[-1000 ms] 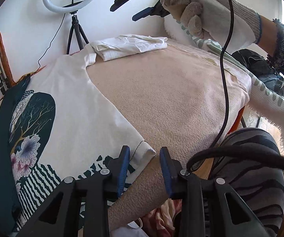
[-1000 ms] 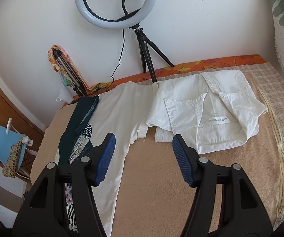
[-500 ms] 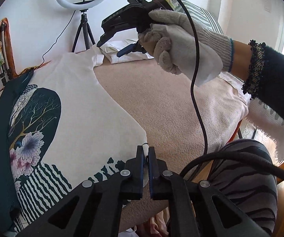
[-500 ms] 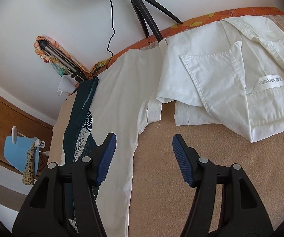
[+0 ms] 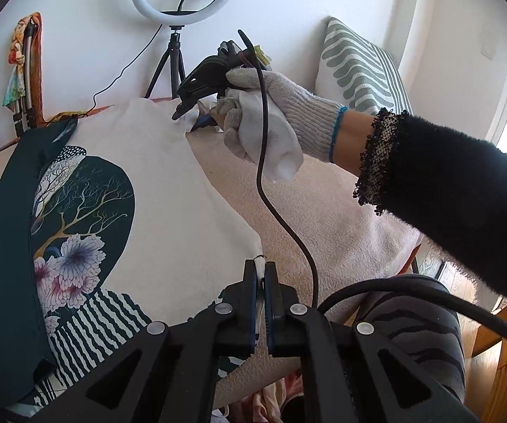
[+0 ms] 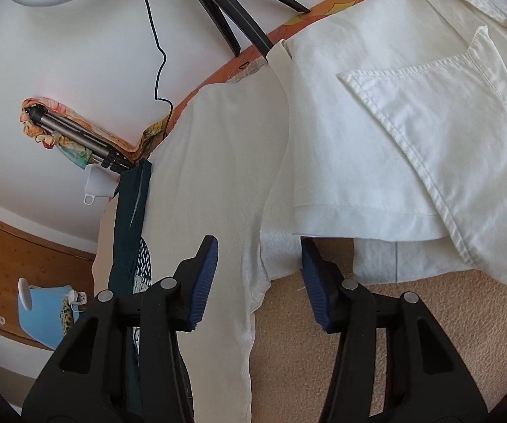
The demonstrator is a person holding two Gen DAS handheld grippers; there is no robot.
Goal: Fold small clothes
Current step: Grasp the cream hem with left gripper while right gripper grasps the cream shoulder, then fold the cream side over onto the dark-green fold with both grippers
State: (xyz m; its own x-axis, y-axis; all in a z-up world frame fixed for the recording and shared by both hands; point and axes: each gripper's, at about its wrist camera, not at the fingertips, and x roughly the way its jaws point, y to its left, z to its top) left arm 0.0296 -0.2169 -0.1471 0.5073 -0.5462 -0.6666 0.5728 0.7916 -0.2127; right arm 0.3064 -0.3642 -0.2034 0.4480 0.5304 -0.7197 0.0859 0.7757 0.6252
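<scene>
My left tongs (image 5: 260, 276) are clamped on the near corner of the tee (image 5: 168, 190), a nub of white hem showing between the pads. From that corner the tee runs up and away to the left, printed side up, its long axis stretching toward the far wall. It lies flat on the bed (image 5: 324, 218), whose tan cover is bare to the right of the tongs.

My right tongs (image 6: 256, 271) sit at the far end of that same edge. Their jaws are closing, with the tee's white sleeve (image 6: 274, 250) between the pads; I cannot tell from the frames whether the pads press on it yet. Just beyond and to the right of those tongs lies the folded shirt (image 6: 412, 134), its lower hem overlapping the sleeve, so the right pad is close to catching it too.

The relation that matters, as I judge it: both tongs are on the tee's right edge, left at the near corner, right at the far sleeve. The print lies left of both. So the fold should carry that edge leftward over the print.

The glove (image 5: 274, 120) holding the right tongs is in plain sight from the left camera.
</scene>
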